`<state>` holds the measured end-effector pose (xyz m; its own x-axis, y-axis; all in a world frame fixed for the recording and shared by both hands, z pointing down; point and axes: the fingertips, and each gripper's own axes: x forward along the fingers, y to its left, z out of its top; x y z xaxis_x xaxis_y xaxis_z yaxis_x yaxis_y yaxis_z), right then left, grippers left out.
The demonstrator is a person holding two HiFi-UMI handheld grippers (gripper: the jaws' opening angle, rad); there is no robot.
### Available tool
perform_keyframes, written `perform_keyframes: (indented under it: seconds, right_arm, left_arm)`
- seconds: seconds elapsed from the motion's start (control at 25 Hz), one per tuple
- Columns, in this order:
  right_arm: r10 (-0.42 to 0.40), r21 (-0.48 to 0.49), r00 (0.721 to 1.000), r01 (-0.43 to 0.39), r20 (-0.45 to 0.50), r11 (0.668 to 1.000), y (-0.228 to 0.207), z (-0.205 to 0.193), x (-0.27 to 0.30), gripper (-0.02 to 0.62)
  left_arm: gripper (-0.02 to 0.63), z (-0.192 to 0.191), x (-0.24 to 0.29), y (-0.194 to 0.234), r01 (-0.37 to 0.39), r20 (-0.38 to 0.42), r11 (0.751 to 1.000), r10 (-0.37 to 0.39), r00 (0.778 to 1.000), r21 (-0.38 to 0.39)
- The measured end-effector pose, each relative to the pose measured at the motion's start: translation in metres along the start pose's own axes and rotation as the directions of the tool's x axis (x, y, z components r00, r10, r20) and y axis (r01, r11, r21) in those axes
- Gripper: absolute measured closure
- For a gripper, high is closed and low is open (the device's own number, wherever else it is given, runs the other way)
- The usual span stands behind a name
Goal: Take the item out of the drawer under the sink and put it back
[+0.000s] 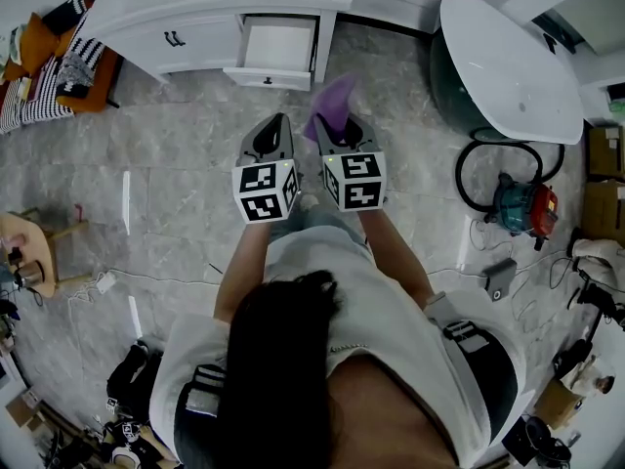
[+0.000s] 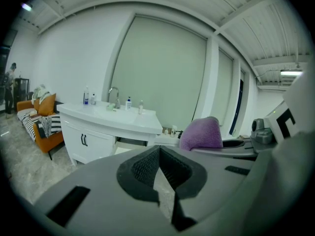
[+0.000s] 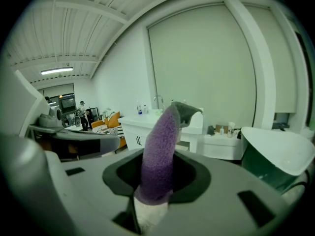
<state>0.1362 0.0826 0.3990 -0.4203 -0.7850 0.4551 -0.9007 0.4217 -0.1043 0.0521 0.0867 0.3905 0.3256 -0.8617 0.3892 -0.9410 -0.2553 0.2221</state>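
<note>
A purple cloth [image 1: 332, 106] stands up out of my right gripper [image 1: 327, 127], which is shut on its lower end; the cloth [image 3: 160, 136] fills the gap between the jaws in the right gripper view. My left gripper [image 1: 280, 118] is beside it, shut and holding nothing, and the left gripper view shows the cloth [image 2: 202, 133] just to its right. The white sink cabinet [image 1: 195, 8] lies ahead on the floor side, its drawer [image 1: 278, 47] pulled out and looking empty. Both grippers hover a short way in front of that drawer.
A white bathtub [image 1: 508, 57] stands to the right of the cabinet. A teal and red vacuum cleaner [image 1: 522, 205] with hose and cables lies on the floor at right. An orange sofa [image 1: 49, 66] with striped cushions is at the left, and a small wooden table [image 1: 24, 247] below it.
</note>
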Motion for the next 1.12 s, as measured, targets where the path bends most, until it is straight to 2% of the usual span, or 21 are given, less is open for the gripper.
perform_keyframes:
  seconds: [0.36, 0.68, 1.12]
  right_arm:
    - [-0.007, -0.019, 1.0, 0.007, 0.007, 1.0, -0.008, 0.012, 0.023, 0.462]
    - [-0.034, -0.021, 0.999, 0.034, 0.004, 0.999, -0.02, 0.027, 0.064, 0.462]
    - [-0.042, -0.029, 0.999, 0.041, -0.034, 0.999, -0.021, 0.057, 0.14, 0.462]
  left_arm:
    - [0.603, 0.014, 0.021, 0.015, -0.015, 0.027, 1.0, 0.015, 1.0, -0.01]
    - [0.603, 0.028, 0.062, 0.033, 0.02, 0.021, 1.0, -0.02, 1.0, 0.0]
    - [0.603, 0.057, 0.116, 0.09, 0.01, 0.004, 1.0, -0.01, 1.0, 0.0]
